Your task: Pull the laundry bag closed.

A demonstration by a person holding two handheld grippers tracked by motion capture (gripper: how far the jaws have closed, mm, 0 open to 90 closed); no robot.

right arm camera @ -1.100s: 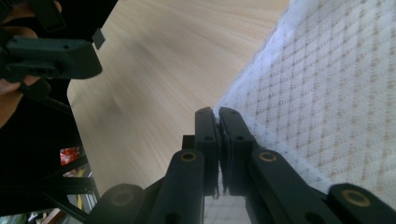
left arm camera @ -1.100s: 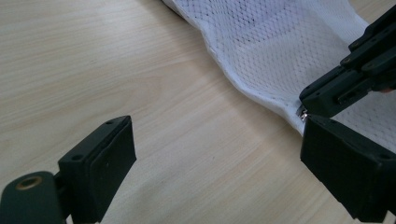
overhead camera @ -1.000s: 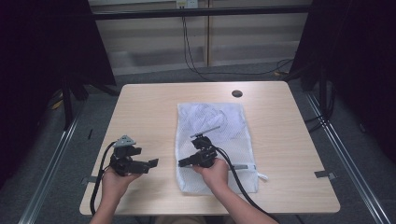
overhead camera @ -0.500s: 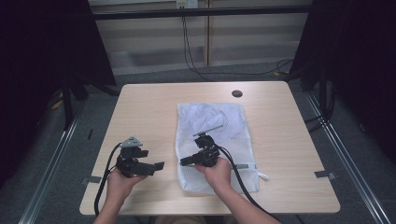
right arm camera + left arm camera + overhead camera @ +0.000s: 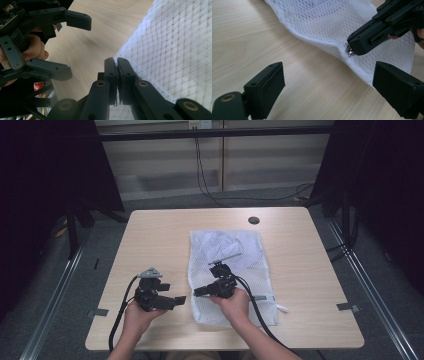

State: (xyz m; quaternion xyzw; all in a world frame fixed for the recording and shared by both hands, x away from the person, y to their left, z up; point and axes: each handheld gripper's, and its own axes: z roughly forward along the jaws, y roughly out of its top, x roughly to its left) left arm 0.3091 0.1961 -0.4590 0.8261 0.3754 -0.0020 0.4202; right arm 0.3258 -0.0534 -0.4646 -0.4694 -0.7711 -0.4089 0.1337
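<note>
While the right gripper (image 5: 352,48) has its jaws closed on the zipper pull (image 5: 349,52) of the mesh bag (image 5: 240,265), the left gripper (image 5: 181,299) waits just beside with jaws open, above the worktop (image 5: 160,240).

The mesh bag (image 5: 235,270) at the frame's centre is white with a fine diamond weave. Beneath it the surface (image 5: 160,245) is pale wood with faint grain. Both tools, left (image 5: 175,300) and right (image 5: 198,291), are matte black.
</note>
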